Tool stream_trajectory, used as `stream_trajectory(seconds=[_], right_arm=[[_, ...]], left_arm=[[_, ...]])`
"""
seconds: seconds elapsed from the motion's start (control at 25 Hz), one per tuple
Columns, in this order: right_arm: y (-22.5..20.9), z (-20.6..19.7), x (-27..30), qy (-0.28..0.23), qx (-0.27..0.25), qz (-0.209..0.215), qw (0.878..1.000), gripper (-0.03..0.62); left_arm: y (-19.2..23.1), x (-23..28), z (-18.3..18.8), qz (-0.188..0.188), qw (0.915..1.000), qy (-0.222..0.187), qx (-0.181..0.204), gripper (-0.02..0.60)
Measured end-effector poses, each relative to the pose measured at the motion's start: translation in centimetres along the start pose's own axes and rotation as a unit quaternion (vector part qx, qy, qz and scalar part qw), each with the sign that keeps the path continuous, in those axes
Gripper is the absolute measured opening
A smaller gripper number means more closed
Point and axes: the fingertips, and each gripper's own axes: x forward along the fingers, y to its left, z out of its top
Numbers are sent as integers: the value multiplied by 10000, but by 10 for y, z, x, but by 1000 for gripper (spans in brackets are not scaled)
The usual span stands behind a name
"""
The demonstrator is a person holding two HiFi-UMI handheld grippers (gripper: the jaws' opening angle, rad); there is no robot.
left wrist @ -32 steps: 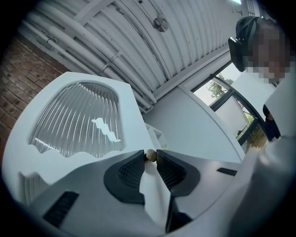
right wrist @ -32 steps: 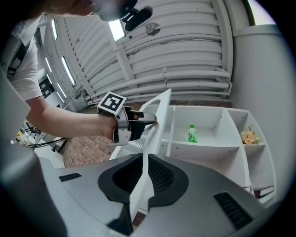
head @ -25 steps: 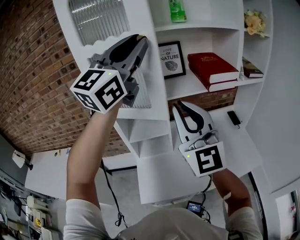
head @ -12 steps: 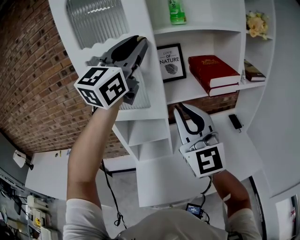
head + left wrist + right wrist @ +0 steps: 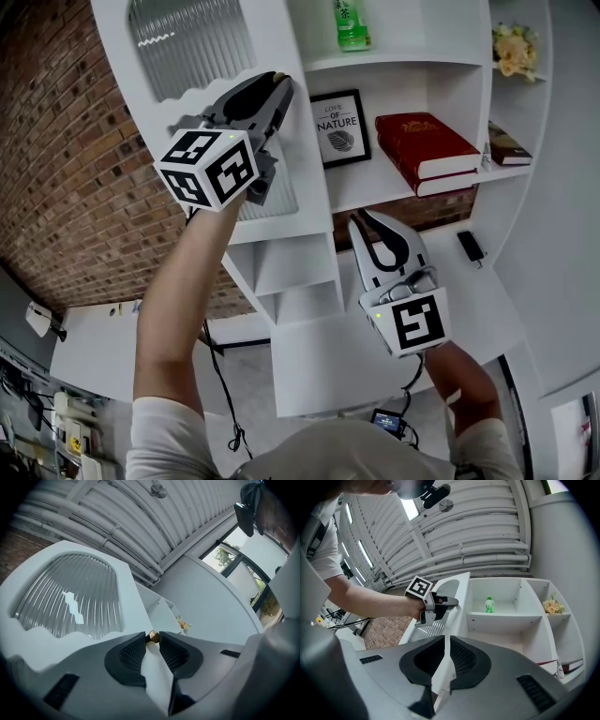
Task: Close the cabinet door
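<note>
— Left claw (image 5: pixel 277 84) first, from the head view: where is it?
— Raised high, against the free edge of the cabinet door (image 5: pixel 302 178), which stands swung out from the white shelves (image 5: pixel 403 58) and leaves them open. The right claw (image 5: pixel 362 219) hangs lower, above the counter (image 5: pixel 506 300), tips together, touching nothing.
— What sits on those shelves?
— A green bottle (image 5: pixel 352 23), a framed print (image 5: pixel 339 122) and a red book (image 5: pixel 422 141). None juts past the front, as far as I can tell.
— And the left gripper view?
— Its pads are clamped on a small brass knob (image 5: pixel 153 636) at the door's edge. The door fills the left side: a white frame and a ribbed glass pane (image 5: pixel 70 597) with a wavy lower border.
— The right gripper view?
— That claw is closed on nothing; only a slit shows between the pads. Beyond it, the left claw is on the door, which angles out from the cabinet's left side.
— So which step is this?
— I judge the grip made and the closing swing not yet finished. Next calls for carrying the knob along the hinge's arc, towards the shelves, until the frame meets the cabinet face, then letting go. The glass suggests a gentle finish rather than a slam.
</note>
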Motion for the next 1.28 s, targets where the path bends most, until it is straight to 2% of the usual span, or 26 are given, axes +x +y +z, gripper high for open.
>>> stream_trajectory(seconds=[1.28], right_arm=[[-5, -5, 5, 92, -50, 17, 9999, 49]], left_arm=[[21, 25, -17, 250, 9994, 243, 64, 89]])
